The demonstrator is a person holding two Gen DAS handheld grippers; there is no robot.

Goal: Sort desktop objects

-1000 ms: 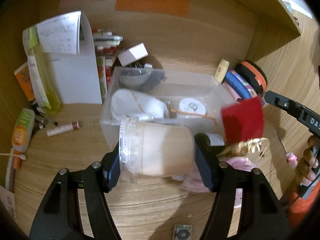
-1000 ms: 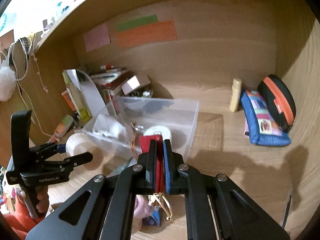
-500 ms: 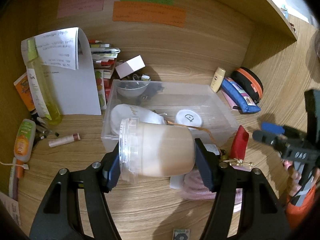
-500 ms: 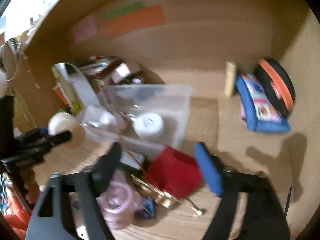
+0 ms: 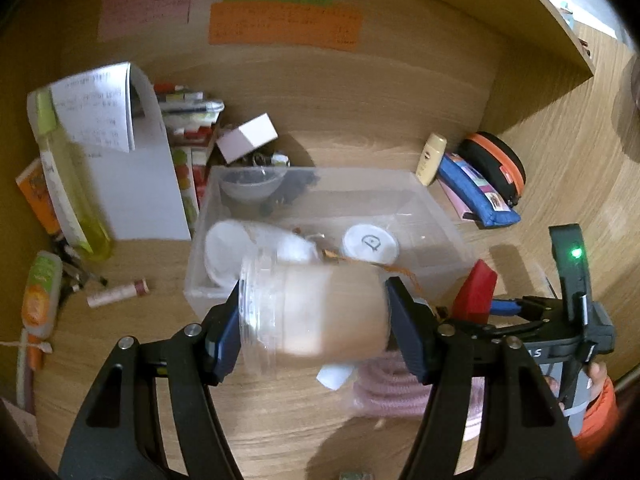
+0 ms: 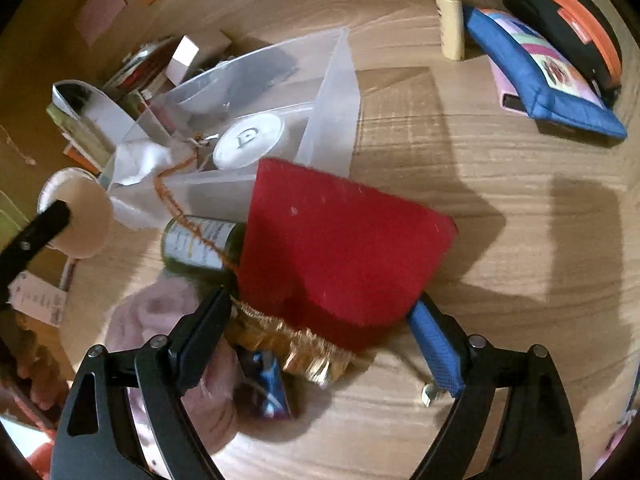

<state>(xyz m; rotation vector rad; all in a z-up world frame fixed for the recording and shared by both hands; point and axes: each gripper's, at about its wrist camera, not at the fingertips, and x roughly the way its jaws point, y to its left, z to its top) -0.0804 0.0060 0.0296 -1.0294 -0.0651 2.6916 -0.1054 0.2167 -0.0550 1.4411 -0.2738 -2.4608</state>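
My left gripper (image 5: 314,332) is shut on a clear jar (image 5: 332,312) with beige contents, held sideways just in front of the clear plastic bin (image 5: 440,216). The jar's base (image 6: 76,212) also shows in the right wrist view. My right gripper (image 6: 320,316) points down at the desk and its jaws are opening. A red pouch (image 6: 340,248) with a gold fringe lies between them, and the pads do not press it. The pouch (image 5: 476,292) leans on a green bottle (image 6: 200,244) beside the bin (image 6: 336,120). A white round lid (image 5: 370,244) sits inside the bin.
A pink coiled thing (image 5: 396,388) lies under the jar. At back right are a cream tube (image 5: 430,158), a blue pouch (image 5: 476,194) and a black-and-orange case (image 5: 494,160). Papers (image 5: 132,184), a yellow bottle (image 5: 68,184) and a small tube (image 5: 118,292) crowd the left.
The right gripper was shut on the red pouch; it has opened wide and come down toward the desk, and the pouch now rests by the bin. The left gripper keeps holding the jar.
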